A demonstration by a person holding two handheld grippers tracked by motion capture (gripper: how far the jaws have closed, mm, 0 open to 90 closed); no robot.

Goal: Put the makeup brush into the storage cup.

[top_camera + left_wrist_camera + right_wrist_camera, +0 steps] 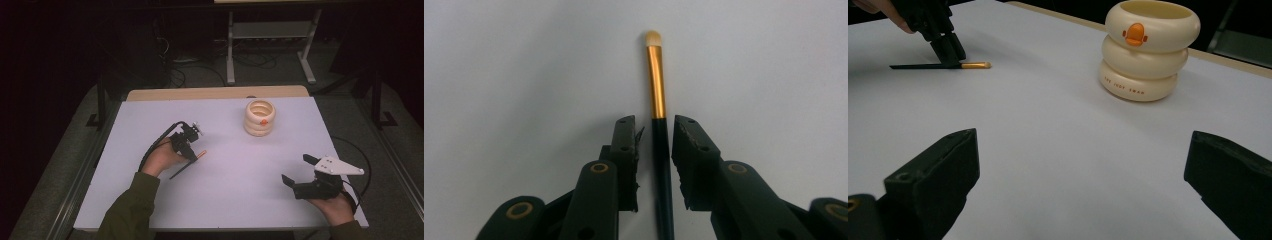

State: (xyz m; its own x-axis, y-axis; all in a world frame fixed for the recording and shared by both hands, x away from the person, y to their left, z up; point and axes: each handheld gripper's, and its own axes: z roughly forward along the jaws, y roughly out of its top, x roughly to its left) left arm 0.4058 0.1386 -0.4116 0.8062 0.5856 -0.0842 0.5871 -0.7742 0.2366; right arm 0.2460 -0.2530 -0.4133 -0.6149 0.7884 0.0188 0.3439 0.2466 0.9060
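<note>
1. A small brush (659,130) lies flat on the white table (235,200), left of the middle and well apart from every edge. It has a dark handle, a gold ferrule and a pale tip.
2. In the high view the brush's tip end points toward the right edge and its handle runs back toward the near left corner.
3. The left gripper (655,131) points down onto the brush, with one jaw on each side of the handle just behind the ferrule.
4. In the left gripper view a thin gap shows on each side between the pads and the handle, so the jaws are not yet pressing on it: they are nearly closed around the brush without grasping it.
5. The person's left hand (161,159), in an olive sleeve, holds that gripper from the near side, and its cable loops back over the hand.
6. The right gripper (296,171) rests near the near right corner with its jaws spread wide and nothing between them.
7. A cream holder (259,117) shaped like three stacked rings, with an orange duck-bill mark on its top ring, stands upright toward the far edge, right of the middle. It is well apart from the brush and from both grippers.
</note>
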